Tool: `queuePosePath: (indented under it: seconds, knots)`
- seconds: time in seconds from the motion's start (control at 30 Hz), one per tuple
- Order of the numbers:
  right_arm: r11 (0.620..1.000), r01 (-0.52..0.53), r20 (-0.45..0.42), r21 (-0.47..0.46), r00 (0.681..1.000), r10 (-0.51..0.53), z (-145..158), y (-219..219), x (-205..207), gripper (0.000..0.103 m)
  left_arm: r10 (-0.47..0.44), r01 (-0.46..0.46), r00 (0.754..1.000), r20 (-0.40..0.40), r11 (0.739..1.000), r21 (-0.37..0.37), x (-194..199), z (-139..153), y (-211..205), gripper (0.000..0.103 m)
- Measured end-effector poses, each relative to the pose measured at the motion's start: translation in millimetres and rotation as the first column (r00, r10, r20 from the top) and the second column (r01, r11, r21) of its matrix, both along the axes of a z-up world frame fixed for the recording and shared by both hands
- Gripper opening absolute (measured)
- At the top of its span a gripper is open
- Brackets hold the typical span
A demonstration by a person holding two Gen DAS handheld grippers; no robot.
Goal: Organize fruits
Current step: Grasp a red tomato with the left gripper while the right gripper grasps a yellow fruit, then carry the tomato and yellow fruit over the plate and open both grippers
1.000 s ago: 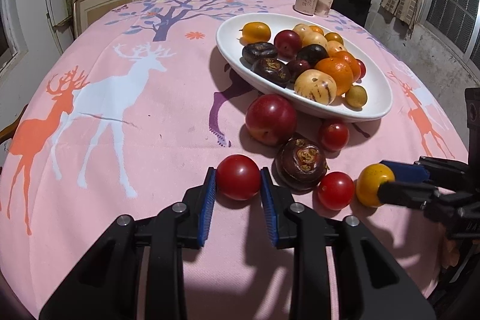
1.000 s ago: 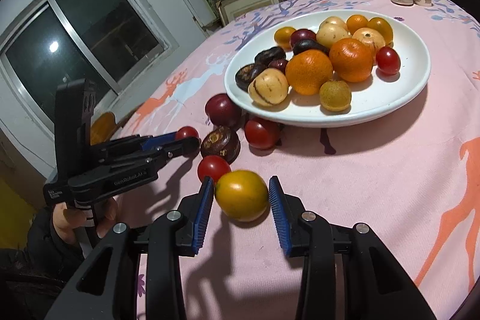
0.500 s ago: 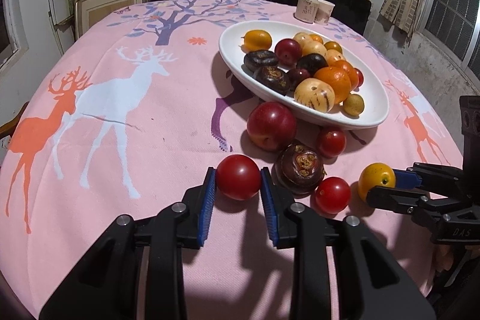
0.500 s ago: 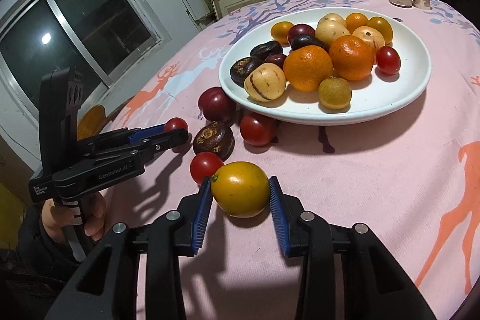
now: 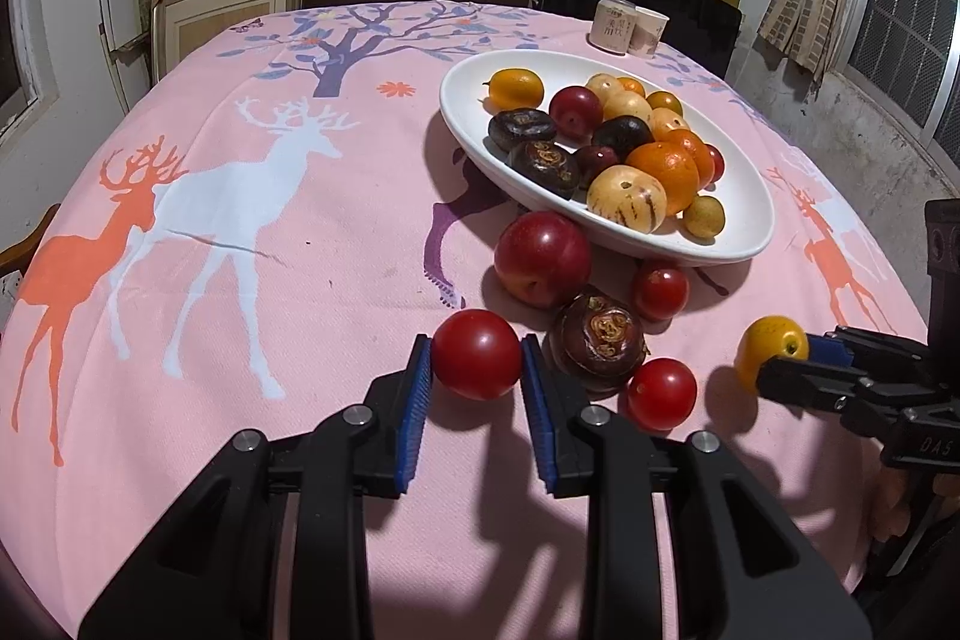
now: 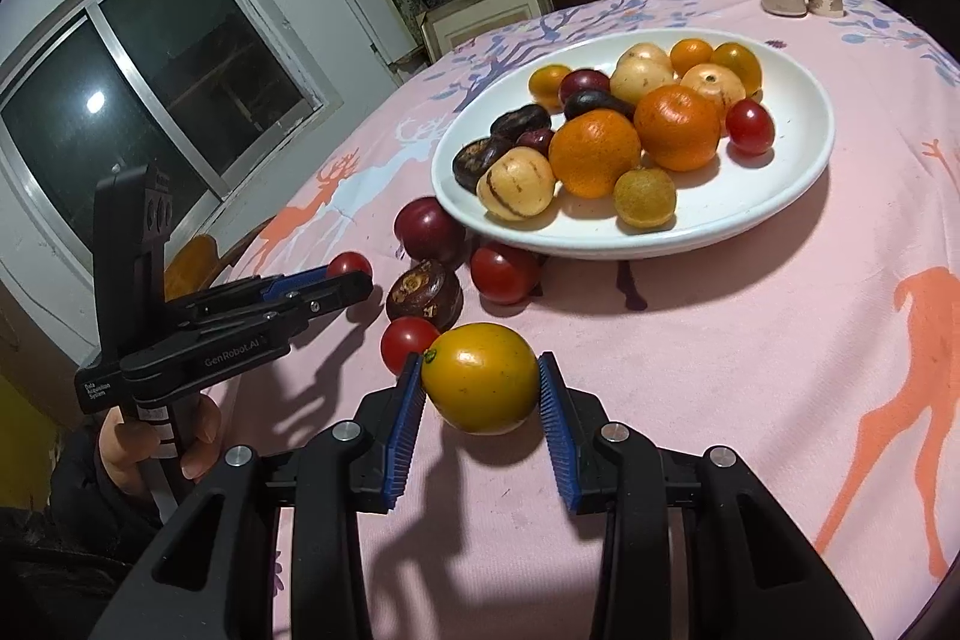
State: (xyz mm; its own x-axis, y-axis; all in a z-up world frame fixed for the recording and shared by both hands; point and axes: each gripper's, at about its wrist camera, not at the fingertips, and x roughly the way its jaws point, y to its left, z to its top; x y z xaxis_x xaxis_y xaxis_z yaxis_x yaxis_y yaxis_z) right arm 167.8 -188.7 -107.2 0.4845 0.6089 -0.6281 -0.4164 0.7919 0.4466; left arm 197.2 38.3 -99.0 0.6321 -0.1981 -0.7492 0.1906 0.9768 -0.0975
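My left gripper (image 5: 476, 361) is shut on a red tomato (image 5: 477, 367) just above the pink deer cloth. In the right wrist view my right gripper (image 6: 480, 379) is shut on a yellow fruit (image 6: 474, 388), both blue pads pressing its sides. Each gripper shows in the other view: the right gripper (image 5: 786, 361) with the yellow fruit (image 5: 762, 346), and the left gripper (image 6: 351, 280) with the tomato (image 6: 348, 263). A white oval bowl (image 5: 744, 244) holds several mixed fruits. Loose in front of it lie a red plum (image 5: 543, 259), a dark brown fruit (image 5: 598, 340) and two small tomatoes (image 5: 660, 289) (image 5: 662, 393).
Two paper cups (image 5: 627, 25) stand at the table's far edge behind the bowl. A hand (image 6: 150, 454) holds the left gripper's handle at the table's left edge, by a window (image 6: 150, 100). Shelves and boxes stand behind the table.
The right gripper's jaws have closed from a loose gap onto the yellow fruit. The left gripper keeps its hold on the red tomato in the same place.
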Motion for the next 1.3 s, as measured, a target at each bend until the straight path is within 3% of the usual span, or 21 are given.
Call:
queuePosePath:
  seconds: [0.23,0.53,0.73,0.77,0.83,0.97,1.13,1.3]
  knots:
    - [0.999,0.053,0.048,-0.011,0.997,-0.052,20.4,-21.5,2.8,0.038,-0.005,0.005,1.000,0.015,1.000,0.015,1.2,8.1,-0.9,0.029]
    - [0.985,0.167,0.173,-0.032,0.972,-0.159,75.6,-57.8,53.6,0.038,-0.094,0.090,0.989,0.116,0.995,0.036,39.2,72.1,-44.2,0.029]
    - [0.980,0.177,0.182,-0.088,0.970,-0.159,79.6,-37.2,114.5,0.038,-0.124,0.120,0.991,0.059,0.991,0.056,89.6,60.6,-80.7,0.029]
    - [0.980,0.172,0.179,-0.099,0.972,-0.153,76.8,-32.6,122.9,0.038,-0.119,0.117,0.992,0.042,0.991,0.063,97.9,55.1,-83.1,0.034]
    - [0.982,0.156,0.153,-0.109,0.978,-0.139,68.7,-26.2,134.7,0.052,-0.092,0.091,0.996,0.016,0.994,0.061,107.1,47.1,-81.4,0.045]
    - [0.982,0.163,0.158,-0.092,0.976,-0.147,65.0,-27.3,119.9,0.055,-0.053,0.052,0.996,0.074,0.998,0.024,90.1,54.8,-61.6,0.068]
    - [0.984,0.123,0.177,-0.127,0.979,-0.099,58.1,-26.6,66.8,0.055,-0.049,0.048,0.994,0.102,0.999,0.015,46.2,56.5,-35.9,0.076]
    - [0.968,-0.099,0.138,-0.232,0.981,0.134,35.9,24.1,12.2,0.055,-0.004,0.002,0.998,0.055,0.999,0.034,20.4,29.5,-12.1,0.080]
